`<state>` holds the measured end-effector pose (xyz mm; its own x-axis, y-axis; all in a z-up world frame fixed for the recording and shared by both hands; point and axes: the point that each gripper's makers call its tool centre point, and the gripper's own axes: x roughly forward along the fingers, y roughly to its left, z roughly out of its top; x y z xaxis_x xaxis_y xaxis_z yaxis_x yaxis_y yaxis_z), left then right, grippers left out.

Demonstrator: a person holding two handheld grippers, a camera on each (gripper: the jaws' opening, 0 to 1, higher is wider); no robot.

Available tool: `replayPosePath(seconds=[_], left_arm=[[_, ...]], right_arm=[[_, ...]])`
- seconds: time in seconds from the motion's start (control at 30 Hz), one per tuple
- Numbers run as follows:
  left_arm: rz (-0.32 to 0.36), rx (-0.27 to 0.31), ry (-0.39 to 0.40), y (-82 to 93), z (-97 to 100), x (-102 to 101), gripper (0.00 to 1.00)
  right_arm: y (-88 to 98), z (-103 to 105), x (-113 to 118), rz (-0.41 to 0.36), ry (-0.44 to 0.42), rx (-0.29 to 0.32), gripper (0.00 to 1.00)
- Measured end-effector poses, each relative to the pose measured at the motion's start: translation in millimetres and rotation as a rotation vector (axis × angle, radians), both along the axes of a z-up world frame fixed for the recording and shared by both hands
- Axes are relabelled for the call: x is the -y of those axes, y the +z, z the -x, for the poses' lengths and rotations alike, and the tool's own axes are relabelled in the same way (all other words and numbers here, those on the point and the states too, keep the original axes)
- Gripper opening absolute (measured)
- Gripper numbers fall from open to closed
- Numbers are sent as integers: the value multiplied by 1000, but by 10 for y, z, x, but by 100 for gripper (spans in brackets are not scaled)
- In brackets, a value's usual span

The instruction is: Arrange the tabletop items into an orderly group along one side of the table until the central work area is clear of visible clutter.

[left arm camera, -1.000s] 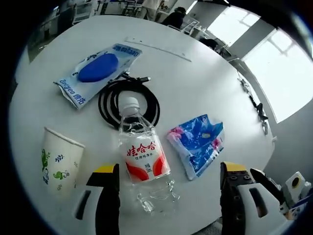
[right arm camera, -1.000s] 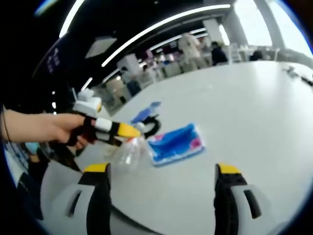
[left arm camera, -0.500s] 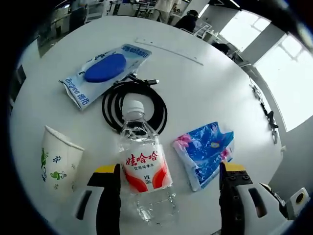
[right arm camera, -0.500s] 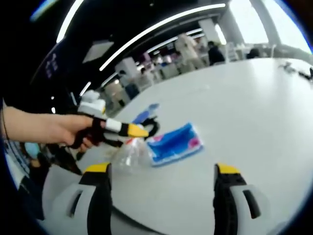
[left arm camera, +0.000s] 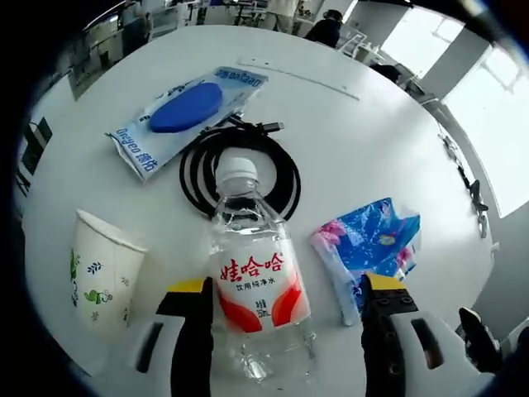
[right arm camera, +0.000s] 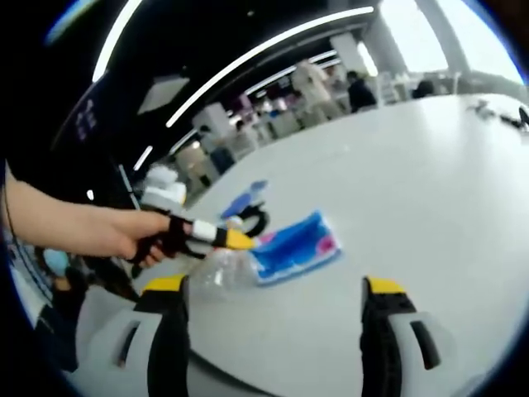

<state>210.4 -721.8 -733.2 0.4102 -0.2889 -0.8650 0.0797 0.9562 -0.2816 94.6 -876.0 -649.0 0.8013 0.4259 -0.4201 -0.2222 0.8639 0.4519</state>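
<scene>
Now closer than before, spread left tool (left arm camera: 281, 310) around water bottle (left arm camera: 256, 273).

Both tongs gape wide, left (left arm camera: 281, 310) and right (right arm camera: 277, 306) (hand-held (right arm camera: 124, 231)).

A clear water bottle (left arm camera: 254, 285) lies between the open left tongs (left arm camera: 285, 298) on the white tabletop (left arm camera: 355, 124). Behind its cap coils a black cable (left arm camera: 202, 165); a paper cup (left arm camera: 101, 269) stands left, a blue floral packet (left arm camera: 372, 248) right.
</scene>
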Motion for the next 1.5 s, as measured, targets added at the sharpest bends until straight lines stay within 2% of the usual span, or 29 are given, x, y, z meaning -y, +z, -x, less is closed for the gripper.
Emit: replayPosePath(seconds=[0.2, 0.3, 0.47, 0.6, 0.83, 1.0, 1.27, 1.33, 1.5], left_arm=[[-11, -1, 6, -7, -23, -8, 68], [-7, 3, 24, 14, -34, -41, 58], [-5, -3, 22, 15, -32, -67, 53], [-3, -8, 27, 23, -24, -118, 43], [16, -11, 37, 22, -20, -108, 41], [46, 25, 40, 41, -6, -89, 39], [107, 43, 56, 64, 28, -79, 37], [106, 74, 49, 96, 3, -89, 37], [138, 78, 75, 106, -6, -122, 37]], right_arm=[[-7, 15, -36, -10, 4, -3, 84], [-11, 20, -46, -15, 5, -5, 84], [-19, 9, -48, -19, 6, -6, 84], [-17, -13, -52, -22, 8, -5, 84], [-5, -54, -76, -26, 16, -2, 84], [-5, -66, -88, -25, 21, -1, 84], [-39, -67, -128, -26, 33, -9, 84], [-44, -70, -138, -27, 35, -9, 84], [-59, -71, -174, -26, 46, -12, 84]])
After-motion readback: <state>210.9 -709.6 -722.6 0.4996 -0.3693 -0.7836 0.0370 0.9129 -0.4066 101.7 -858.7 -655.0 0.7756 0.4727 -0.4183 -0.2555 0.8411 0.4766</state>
